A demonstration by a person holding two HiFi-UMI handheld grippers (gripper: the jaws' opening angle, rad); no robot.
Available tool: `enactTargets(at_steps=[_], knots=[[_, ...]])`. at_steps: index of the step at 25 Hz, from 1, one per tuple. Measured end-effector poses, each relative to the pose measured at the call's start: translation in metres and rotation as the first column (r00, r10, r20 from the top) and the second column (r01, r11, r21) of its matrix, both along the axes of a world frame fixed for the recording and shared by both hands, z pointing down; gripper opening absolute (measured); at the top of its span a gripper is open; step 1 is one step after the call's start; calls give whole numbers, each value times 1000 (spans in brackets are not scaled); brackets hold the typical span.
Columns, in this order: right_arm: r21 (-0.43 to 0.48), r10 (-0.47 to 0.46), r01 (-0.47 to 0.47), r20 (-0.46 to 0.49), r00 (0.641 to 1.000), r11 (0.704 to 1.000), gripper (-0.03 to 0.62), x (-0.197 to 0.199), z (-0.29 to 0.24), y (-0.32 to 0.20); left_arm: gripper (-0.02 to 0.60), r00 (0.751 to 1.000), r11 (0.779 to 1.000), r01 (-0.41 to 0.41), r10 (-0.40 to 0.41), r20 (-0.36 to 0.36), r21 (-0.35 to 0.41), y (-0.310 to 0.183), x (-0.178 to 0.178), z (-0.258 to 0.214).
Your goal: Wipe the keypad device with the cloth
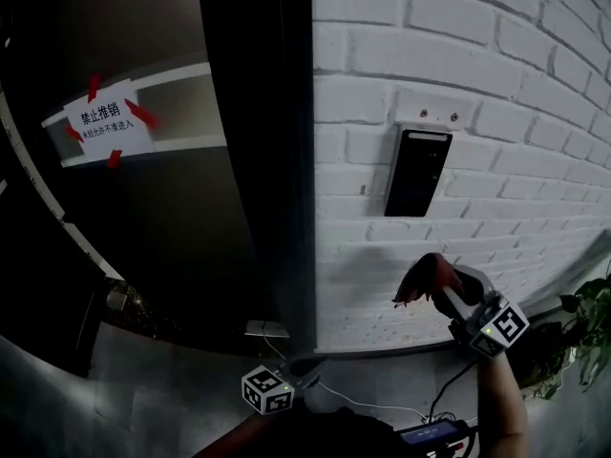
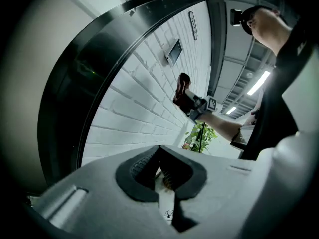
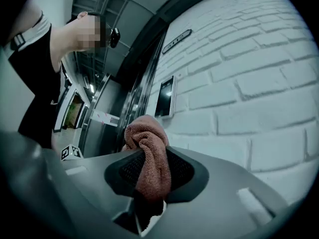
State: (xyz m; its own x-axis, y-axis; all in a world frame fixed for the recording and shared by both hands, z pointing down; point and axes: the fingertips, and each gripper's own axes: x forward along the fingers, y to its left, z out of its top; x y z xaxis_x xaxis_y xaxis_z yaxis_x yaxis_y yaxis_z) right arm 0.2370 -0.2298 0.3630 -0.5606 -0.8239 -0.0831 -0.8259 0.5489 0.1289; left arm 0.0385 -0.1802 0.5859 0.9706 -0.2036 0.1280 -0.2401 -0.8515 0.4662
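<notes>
The keypad device (image 1: 417,173) is a black upright panel on the white brick wall (image 1: 496,84). My right gripper (image 1: 437,282) hangs below it and slightly to the right, apart from the wall, shut on a reddish-brown cloth (image 1: 418,281). In the right gripper view the cloth (image 3: 147,151) bulges out between the jaws, and the keypad device (image 3: 165,96) stands ahead, up the wall. My left gripper (image 1: 301,368) is held low by the door frame, with its marker cube (image 1: 267,389) showing. Its jaws (image 2: 160,156) meet at the tips with nothing between them.
A dark curved glass door (image 1: 143,208) with a taped paper notice (image 1: 107,120) fills the left. A dark door frame (image 1: 282,160) separates it from the wall. A potted plant (image 1: 582,337) stands at the lower right. A cable (image 1: 363,399) lies on the floor.
</notes>
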Motion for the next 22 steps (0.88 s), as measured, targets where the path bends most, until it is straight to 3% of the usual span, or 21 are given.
enactTargets(at_steps=[2, 6, 8, 10, 13, 15, 19, 22], knots=[[64, 94, -96, 26, 995, 993, 92, 3, -46, -16, 4, 1000, 1000, 7, -7, -2, 8, -5, -6, -3], [106, 342, -348, 75, 937, 931, 92, 19, -103, -45, 5, 1000, 1000, 24, -24, -9, 20, -13, -13, -8], [140, 343, -349, 64, 937, 927, 100, 4, -115, -53, 4, 1000, 999, 27, -26, -12, 23, -15, -15, -8], [186, 274, -278, 48, 961, 942, 120, -23, -124, -54, 5, 1000, 999, 26, -26, -16, 27, -17, -15, -8], [252, 258, -233, -72, 963, 939, 175, -56, -126, -59, 4, 999, 999, 31, -30, -27, 29, -21, -16, -11], [295, 337, -296, -101, 936, 909, 106, -54, -129, -61, 5, 999, 999, 38, -37, -35, 32, -23, -17, -13], [277, 467, -449, 2, 884, 850, 94, -12, -133, -58, 4, 998, 998, 57, -56, -37, 25, -29, -24, -12], [284, 426, -434, 92, 900, 855, 92, 2, -150, -61, 5, 998, 998, 56, -56, -29, 12, -30, -28, -7]])
